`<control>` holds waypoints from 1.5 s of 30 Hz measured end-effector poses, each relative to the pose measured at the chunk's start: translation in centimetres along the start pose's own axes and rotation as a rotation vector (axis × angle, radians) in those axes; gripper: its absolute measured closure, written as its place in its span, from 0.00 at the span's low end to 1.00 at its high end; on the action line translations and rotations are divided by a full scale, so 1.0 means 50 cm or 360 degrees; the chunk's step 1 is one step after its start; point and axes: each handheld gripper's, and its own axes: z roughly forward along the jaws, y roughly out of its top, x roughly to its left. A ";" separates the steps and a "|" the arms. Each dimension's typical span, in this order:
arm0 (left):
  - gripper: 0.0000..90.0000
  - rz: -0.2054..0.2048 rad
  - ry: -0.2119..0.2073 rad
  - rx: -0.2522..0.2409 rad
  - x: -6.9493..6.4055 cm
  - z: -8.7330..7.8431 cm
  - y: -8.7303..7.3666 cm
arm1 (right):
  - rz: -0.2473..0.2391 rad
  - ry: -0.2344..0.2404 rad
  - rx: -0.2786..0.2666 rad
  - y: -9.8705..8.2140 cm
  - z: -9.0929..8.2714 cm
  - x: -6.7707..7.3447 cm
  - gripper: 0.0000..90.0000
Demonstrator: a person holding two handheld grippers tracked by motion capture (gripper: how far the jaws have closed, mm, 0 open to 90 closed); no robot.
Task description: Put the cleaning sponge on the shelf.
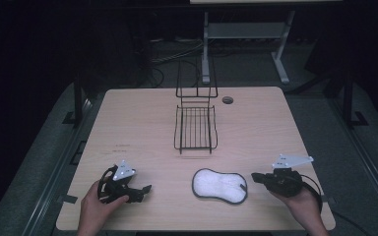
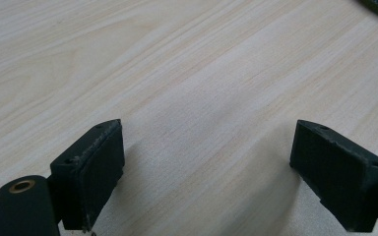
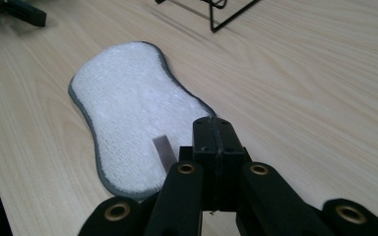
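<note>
Nothing looks begun: my left gripper (image 2: 206,172) gapes wide over bare table (image 1: 128,128), my right gripper (image 3: 215,129) sits closed and empty beside the sponge (image 3: 128,108), wire rack (image 1: 195,129) empty

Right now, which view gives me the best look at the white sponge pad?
The right gripper view: the white sponge pad lies close up, its grey edging, nubbly face and small tag plain beyond the shut jaws. The high view shows the whole pad but small, between both grippers. The left gripper view catches what may be a sliver of its edge at top right.
</note>
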 end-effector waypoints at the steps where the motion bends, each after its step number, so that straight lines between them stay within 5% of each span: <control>1: 0.14 -0.0001 0.0000 0.0000 0.000 0.000 0.000 | -0.0013 0.0009 0.0003 0.004 0.004 0.004 1.00; 29: 0.14 -0.0005 -0.0001 0.0001 0.000 0.000 0.000 | -0.0265 0.0244 0.0065 0.097 0.133 0.099 1.00; 45: 0.14 -0.0009 0.0000 -0.0003 -0.001 0.000 0.000 | -0.0328 0.0283 0.0144 0.120 0.208 0.131 1.00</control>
